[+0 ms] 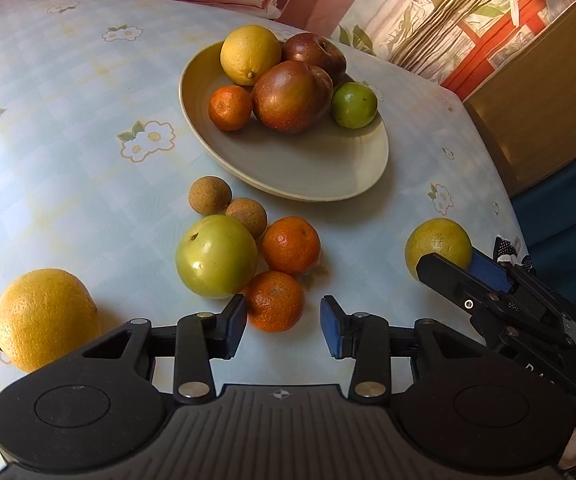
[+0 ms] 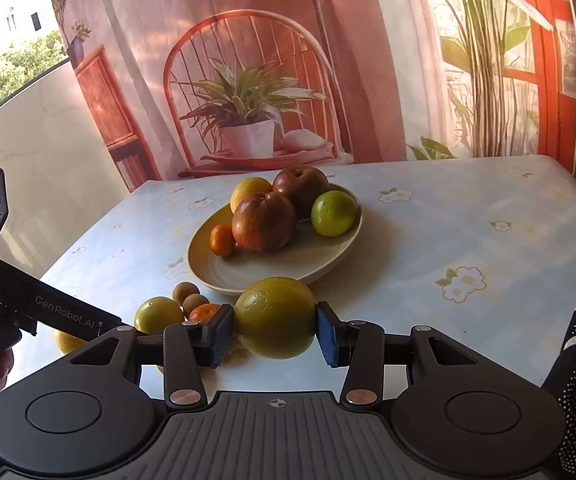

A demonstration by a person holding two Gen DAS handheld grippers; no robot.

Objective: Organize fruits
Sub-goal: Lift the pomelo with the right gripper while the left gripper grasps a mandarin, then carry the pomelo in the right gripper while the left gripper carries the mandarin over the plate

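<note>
Tablecloth [image 1: 67,120]; right view: clawed citrus [image 2: 274,318]

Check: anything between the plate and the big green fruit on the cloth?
Yes. In the left wrist view two small brown balls lie on the cloth between the plate and the big green fruit, the nearer ball touching the fruit.

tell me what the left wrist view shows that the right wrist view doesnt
Only the left wrist view: the left claw, pads apart with nothing between them, a tangerine just ahead, and the whole big yellow citrus.

Only the right wrist view: both pads of the right claw against the greenish citrus, plus the printed plant backdrop.

Both: the plate with lemon, two apples, tangerine and lime, and loose fruit on the tablecloth.
</note>
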